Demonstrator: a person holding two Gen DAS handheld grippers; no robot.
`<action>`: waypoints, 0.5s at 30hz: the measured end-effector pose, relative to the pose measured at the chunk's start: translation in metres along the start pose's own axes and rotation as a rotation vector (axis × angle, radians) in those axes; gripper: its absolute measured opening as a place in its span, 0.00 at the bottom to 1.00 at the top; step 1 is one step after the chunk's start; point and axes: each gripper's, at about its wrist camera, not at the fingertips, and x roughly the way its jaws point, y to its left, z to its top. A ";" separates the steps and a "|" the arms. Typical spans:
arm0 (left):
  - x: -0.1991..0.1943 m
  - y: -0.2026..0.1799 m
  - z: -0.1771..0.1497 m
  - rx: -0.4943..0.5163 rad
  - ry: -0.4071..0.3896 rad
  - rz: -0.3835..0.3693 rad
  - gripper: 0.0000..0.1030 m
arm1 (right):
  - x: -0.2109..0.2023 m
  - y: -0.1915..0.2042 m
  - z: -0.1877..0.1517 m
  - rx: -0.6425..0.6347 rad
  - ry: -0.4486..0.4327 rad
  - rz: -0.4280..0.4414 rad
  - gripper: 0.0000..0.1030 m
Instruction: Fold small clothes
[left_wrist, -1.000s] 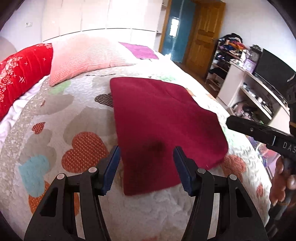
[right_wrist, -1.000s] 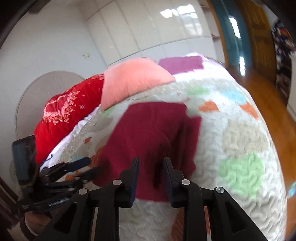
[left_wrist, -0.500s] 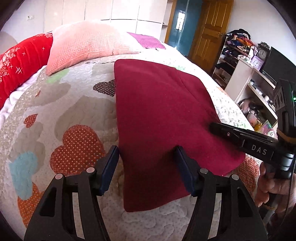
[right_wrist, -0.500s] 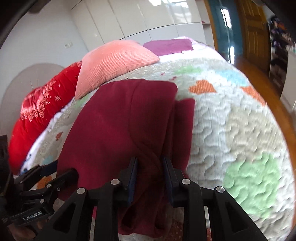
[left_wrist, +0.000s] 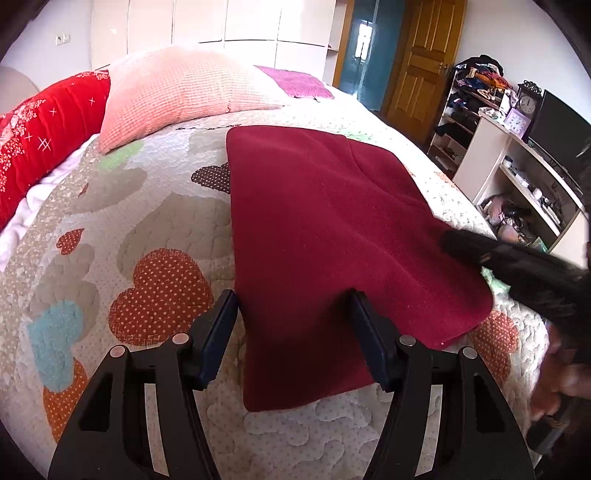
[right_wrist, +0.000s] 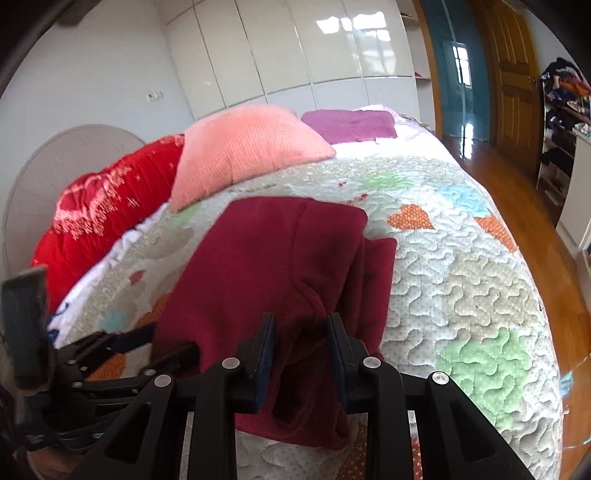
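A dark red garment (left_wrist: 325, 221) lies folded flat on the heart-patterned quilt (left_wrist: 155, 229). My left gripper (left_wrist: 291, 306) is open, its jaws astride the garment's near left edge, low over the cloth. In the right wrist view the garment (right_wrist: 280, 258) shows its layered right edge, bunched near my right gripper (right_wrist: 301, 325). That gripper is open with the bunched cloth between its jaws. The right gripper also shows in the left wrist view (left_wrist: 517, 266), at the garment's right corner. The left gripper shows at lower left in the right wrist view (right_wrist: 147, 343).
A pink pillow (left_wrist: 184, 88), a red pillow (left_wrist: 44, 129) and a purple cloth (left_wrist: 295, 83) lie at the head of the bed. A white shelf unit (left_wrist: 517, 177) with a TV stands to the right. Wooden floor (right_wrist: 535, 206) runs beside the bed.
Both grippers have come lower and closer to the garment. The right gripper's jaws have opened wider around the bunched edge. The garment lies much as before.
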 end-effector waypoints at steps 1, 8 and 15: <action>-0.002 0.001 0.000 -0.003 0.002 -0.009 0.61 | 0.007 -0.002 -0.002 0.004 0.020 -0.015 0.25; -0.006 0.024 0.014 -0.140 -0.009 -0.159 0.70 | 0.020 -0.025 -0.011 0.104 0.058 0.052 0.39; 0.025 0.033 0.031 -0.165 0.038 -0.210 0.75 | 0.032 -0.057 0.000 0.234 0.002 0.116 0.79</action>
